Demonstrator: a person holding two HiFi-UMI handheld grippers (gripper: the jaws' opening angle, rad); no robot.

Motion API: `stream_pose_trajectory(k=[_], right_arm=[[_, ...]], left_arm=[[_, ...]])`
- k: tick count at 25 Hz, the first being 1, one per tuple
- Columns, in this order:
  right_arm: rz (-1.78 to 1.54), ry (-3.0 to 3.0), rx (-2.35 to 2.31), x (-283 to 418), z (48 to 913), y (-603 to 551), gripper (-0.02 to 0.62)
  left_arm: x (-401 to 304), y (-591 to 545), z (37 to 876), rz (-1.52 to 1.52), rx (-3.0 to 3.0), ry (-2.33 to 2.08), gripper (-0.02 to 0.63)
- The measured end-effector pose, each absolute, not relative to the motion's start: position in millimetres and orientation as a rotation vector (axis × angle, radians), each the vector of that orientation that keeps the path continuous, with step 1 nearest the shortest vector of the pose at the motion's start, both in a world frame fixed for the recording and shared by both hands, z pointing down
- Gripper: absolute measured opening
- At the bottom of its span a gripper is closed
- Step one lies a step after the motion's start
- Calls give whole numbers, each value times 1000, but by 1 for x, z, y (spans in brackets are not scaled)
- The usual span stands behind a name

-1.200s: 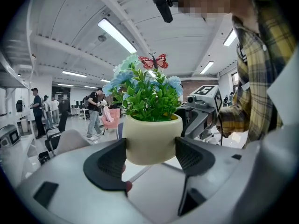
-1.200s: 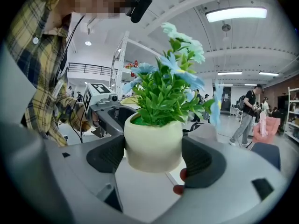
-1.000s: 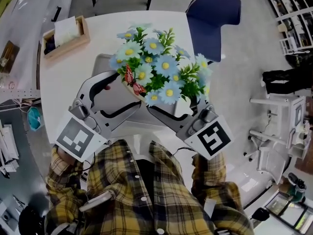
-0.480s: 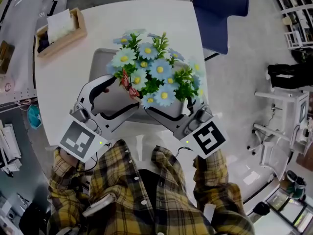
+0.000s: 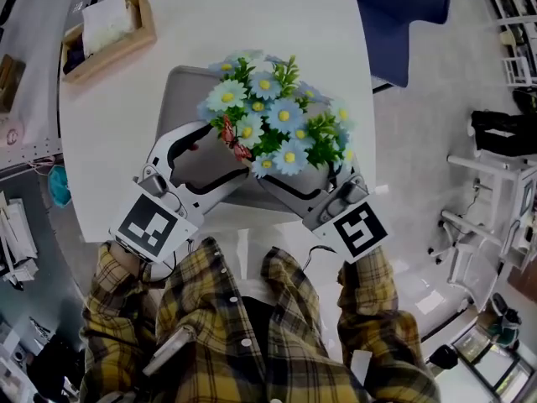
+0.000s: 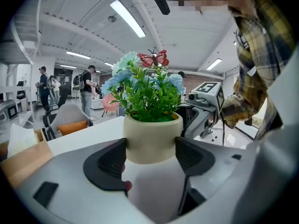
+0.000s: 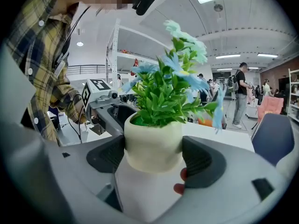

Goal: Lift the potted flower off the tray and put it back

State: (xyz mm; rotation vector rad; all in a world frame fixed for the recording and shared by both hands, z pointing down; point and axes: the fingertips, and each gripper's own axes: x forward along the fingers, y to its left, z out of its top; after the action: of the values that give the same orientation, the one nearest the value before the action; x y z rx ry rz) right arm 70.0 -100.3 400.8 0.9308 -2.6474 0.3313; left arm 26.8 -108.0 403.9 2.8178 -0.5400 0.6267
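Note:
The potted flower [image 5: 270, 127] has blue daisies, green leaves and a red butterfly in a cream pot [image 6: 150, 141]. It is over the grey tray [image 5: 178, 92] on the white table [image 5: 252, 23]. My left gripper [image 5: 225, 162] and right gripper [image 5: 304, 175] come at the pot from opposite sides. In the left gripper view the left gripper [image 6: 149, 154] has both dark pads pressed on the pot. The right gripper [image 7: 153, 155] clamps the same pot [image 7: 153, 146]. The blooms hide the pot's base, so I cannot tell whether it touches the tray.
A wooden box [image 5: 105, 36] with paper in it sits at the table's far left corner. A blue chair [image 5: 403, 15] stands off the far right corner. The table's near edge is close to the person's body.
The flowers look smaller and sit further over the tray than a second ago: the pot has come down toward it. Both grippers have kept their hold.

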Motion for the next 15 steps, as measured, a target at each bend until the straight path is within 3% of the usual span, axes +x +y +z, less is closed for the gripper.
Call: stream_pose_trajectory(k=[15], right_arm=[[362,-2675,916,62,380,-103,365]], left_arm=[[20,-108,384,774,2783,-547,319]])
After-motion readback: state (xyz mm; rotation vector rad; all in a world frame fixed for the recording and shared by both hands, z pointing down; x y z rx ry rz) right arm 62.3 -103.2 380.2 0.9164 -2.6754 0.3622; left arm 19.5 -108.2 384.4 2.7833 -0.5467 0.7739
